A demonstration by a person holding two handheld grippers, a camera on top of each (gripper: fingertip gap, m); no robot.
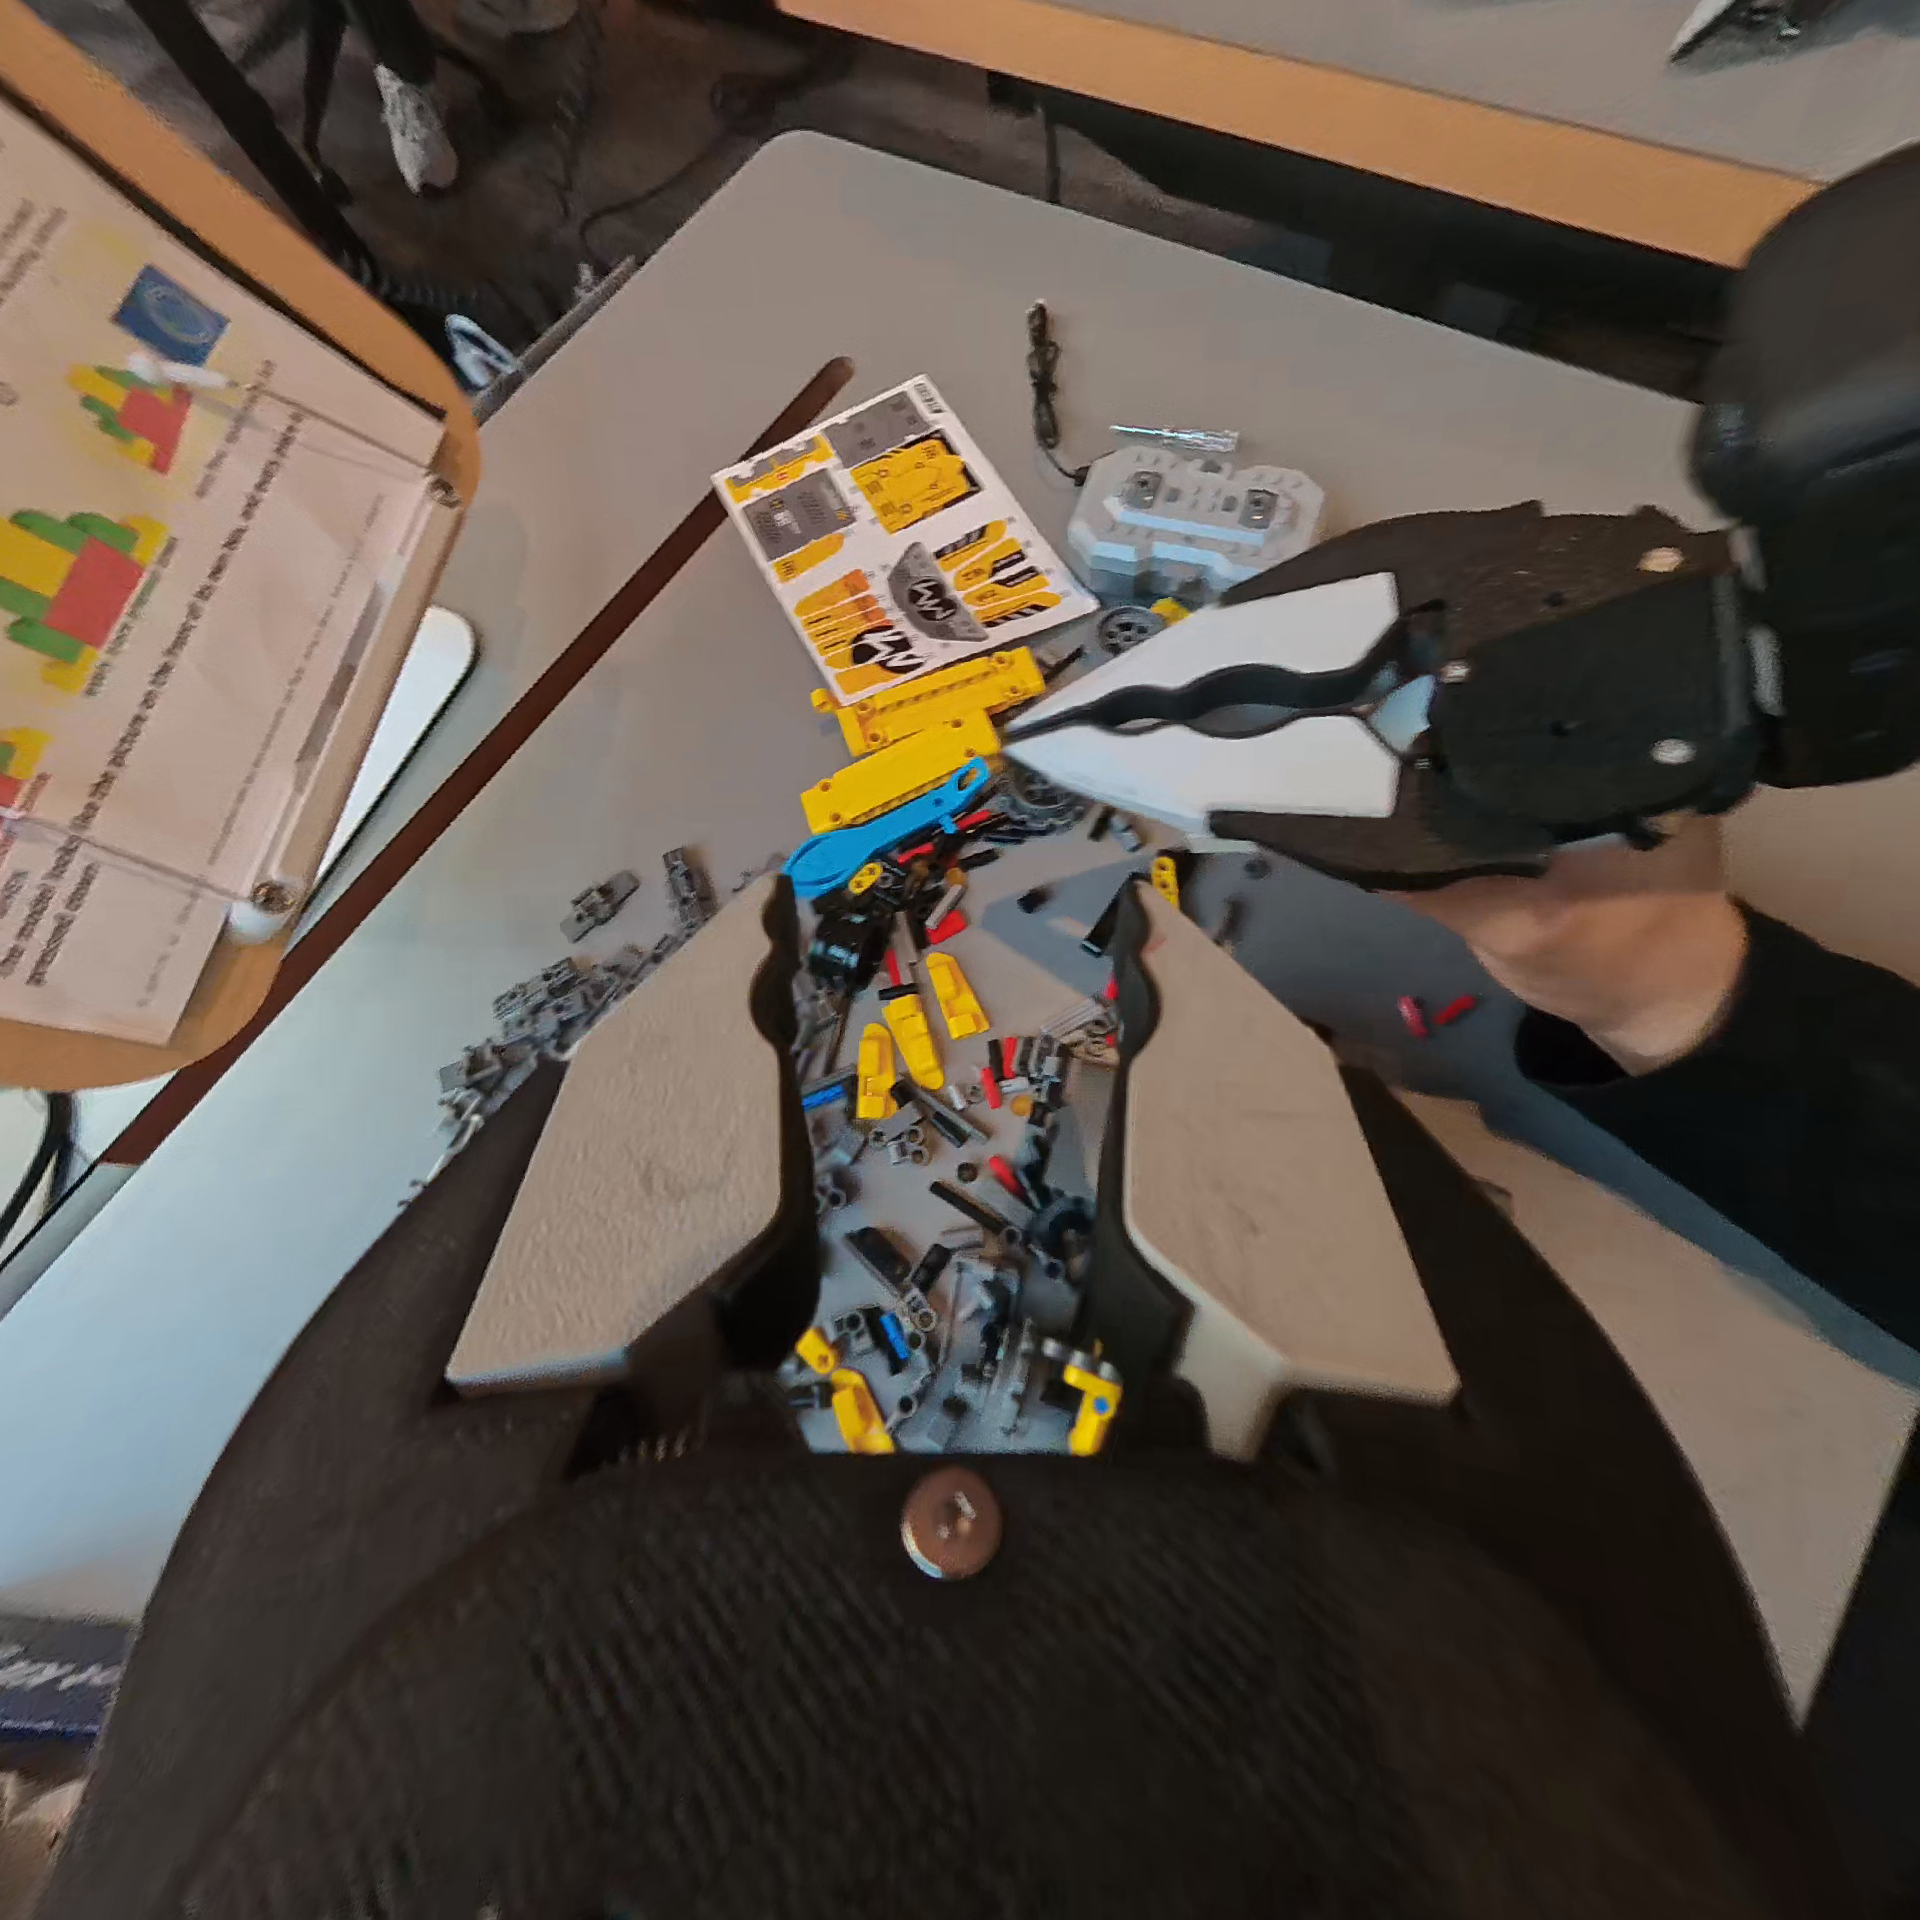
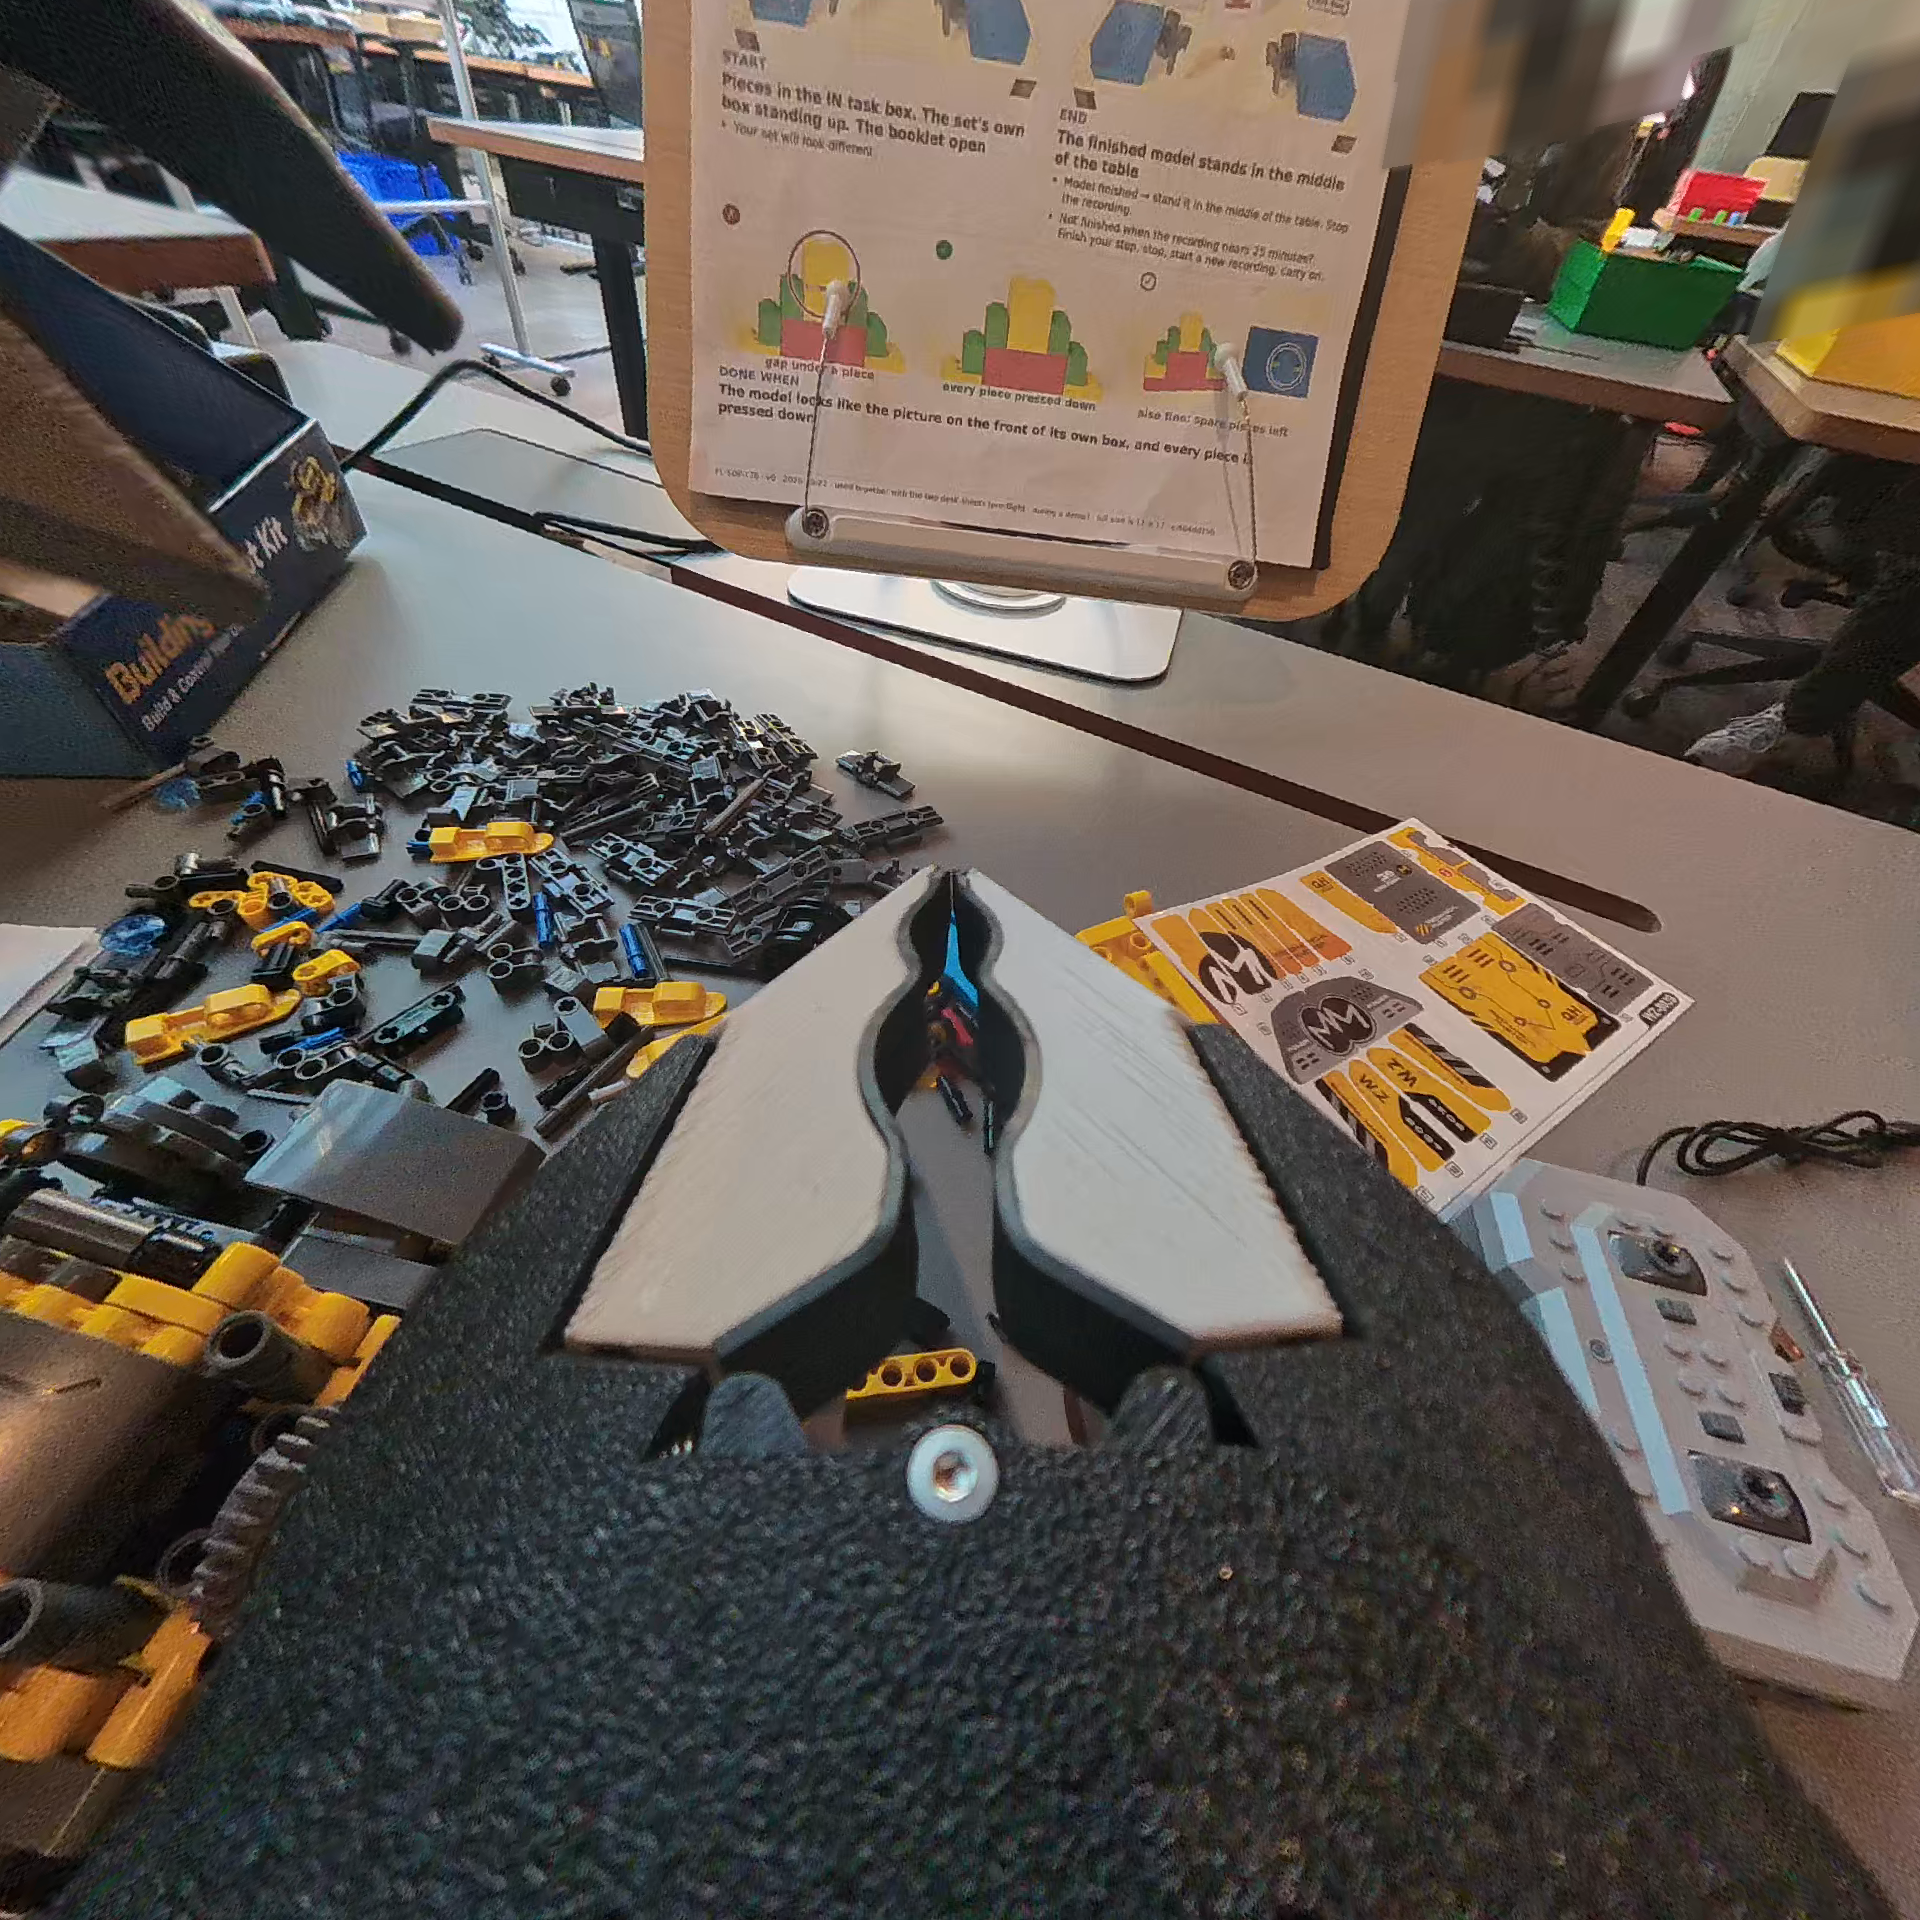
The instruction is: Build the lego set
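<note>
My left gripper (image 1: 951, 914) hangs wide open over the pile of small parts (image 1: 935, 1091), holding nothing. My right gripper (image 1: 1008, 736) is closed, its tips by the blue tool (image 1: 883, 831) near the pile; I cannot tell if it pinches anything. Parts lie loose, nothing joined.

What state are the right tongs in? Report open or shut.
Shut. The right tongs have tips meeting with nothing between them; the left wrist view shows the same, above yellow beams.

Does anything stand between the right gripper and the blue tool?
Nothing visible does. The right gripper, shut, has its tip just beside the near end of the blue tool, by the yellow beams. No part lies between them. Whether they touch cannot be told.
</note>
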